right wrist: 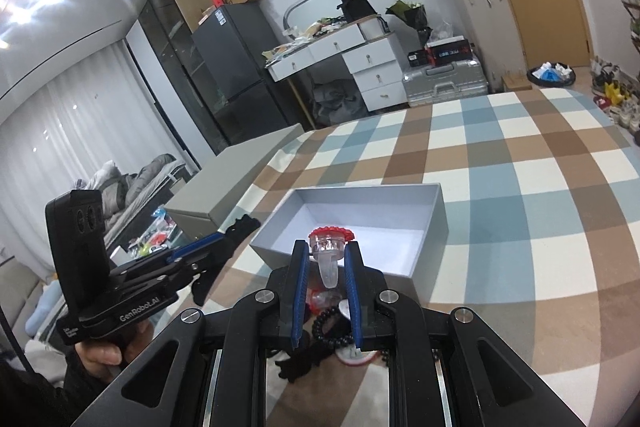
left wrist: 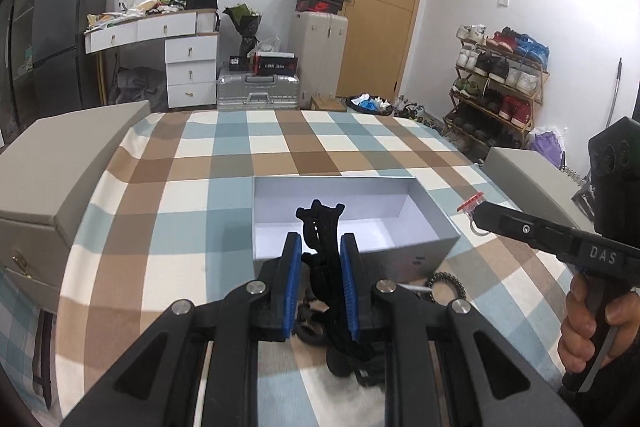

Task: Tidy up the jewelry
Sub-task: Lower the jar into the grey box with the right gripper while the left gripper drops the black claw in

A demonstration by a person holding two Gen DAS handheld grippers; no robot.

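An open grey box with a white inside sits on the checked tablecloth; it also shows in the right wrist view. My left gripper is shut on a black lace choker, held above the box's near edge. My right gripper is shut on a clear plastic ring with a red top, just before the box's near wall; that ring also shows in the left wrist view. A dark bead bracelet and more black jewelry lie on the cloth below the grippers.
A grey box lid lies at the table's left edge, another grey box at the right. Beyond the table are a white dresser, suitcases, a shoe rack and a door.
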